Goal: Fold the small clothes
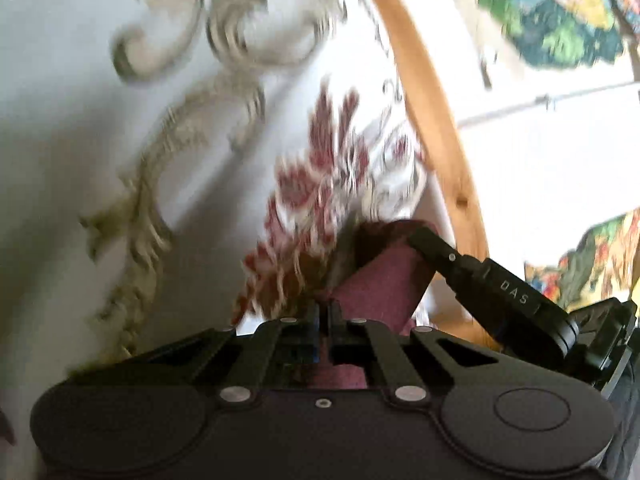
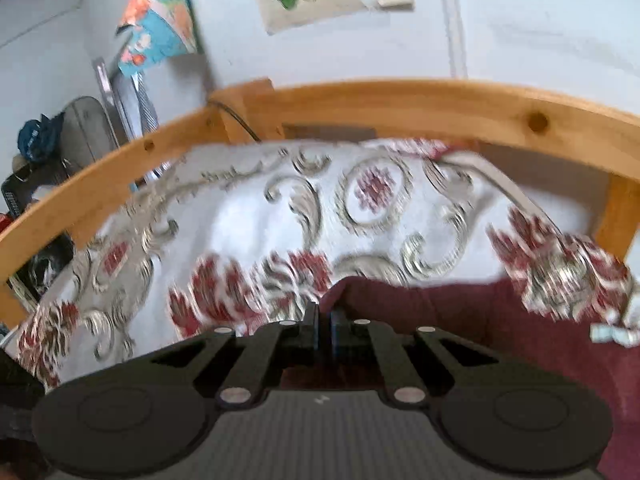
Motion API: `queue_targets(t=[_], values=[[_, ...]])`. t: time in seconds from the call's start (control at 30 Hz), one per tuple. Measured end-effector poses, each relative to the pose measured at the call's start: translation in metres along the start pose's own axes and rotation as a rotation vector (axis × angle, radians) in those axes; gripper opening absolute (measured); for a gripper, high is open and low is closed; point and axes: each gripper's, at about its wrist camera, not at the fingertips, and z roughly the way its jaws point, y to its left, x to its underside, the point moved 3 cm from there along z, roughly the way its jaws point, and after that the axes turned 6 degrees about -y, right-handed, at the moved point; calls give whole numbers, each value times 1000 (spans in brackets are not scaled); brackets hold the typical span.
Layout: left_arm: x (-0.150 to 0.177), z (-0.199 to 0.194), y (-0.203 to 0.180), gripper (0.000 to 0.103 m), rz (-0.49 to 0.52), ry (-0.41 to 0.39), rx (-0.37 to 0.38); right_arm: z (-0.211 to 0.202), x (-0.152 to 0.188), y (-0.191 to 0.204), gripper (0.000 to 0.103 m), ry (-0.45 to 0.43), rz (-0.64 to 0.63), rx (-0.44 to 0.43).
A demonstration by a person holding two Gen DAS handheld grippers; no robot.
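Evidently both grippers are pinching the same maroon garment (image 2: 500,320), so the step in hand looks like lifting or carrying an edge across for a fold. Nearest the lens in the left wrist view, the left gripper (image 1: 324,312) has its fingers drawn almost together with a strip of the maroon cloth (image 1: 380,280) running up between them; the right gripper's arm (image 1: 480,276) reaches in from the right and meets the same cloth at its upper corner. In the right wrist view the right gripper (image 2: 325,320) is likewise nearly closed, its fingers nipping the garment's left edge while the rest spreads away to the right, low over the bed. To do this well, I would judge that both pinches should hold level and keep the edge taut between them, then lay it down evenly so the corners meet without bunching. Beyond the cloth lies the patterned bedspread (image 2: 248,216), white with grey scrolls and red flowers, and beyond that the wooden bed frame (image 2: 400,100) and the wall with colourful pictures (image 2: 160,20). Both views are smeared by motion. What kind of garment it is, its full outline and how much is already folded cannot be made out, and most of it is cut off by the gripper bodies.
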Motion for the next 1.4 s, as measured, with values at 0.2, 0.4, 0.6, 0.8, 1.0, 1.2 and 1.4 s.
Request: queue_targets(t=[0.2, 0.4, 0.6, 0.8, 1.0, 1.2, 1.4], values=[[-2, 7, 4, 9, 33, 51, -103, 37, 6, 17, 9, 78, -68, 54], [0, 7, -5, 43, 85, 76, -156, -27, 17, -9, 59, 47, -56, 132], [15, 6, -20, 69, 201, 125, -188, -142, 84, -44, 87, 78, -22, 328], [39, 5, -25, 83, 303, 228, -210, -246, 185, -49, 97, 153, 72, 503], [70, -18, -29, 89, 385, 347, -163, -329, 247, -51, 101, 92, 327, 599], [106, -50, -36, 91, 471, 452, -139, -372, 273, -72, 102, -12, 643, 574], [140, -71, -34, 91, 538, 521, -171, -367, 286, -73, 100, 94, 666, 590]])
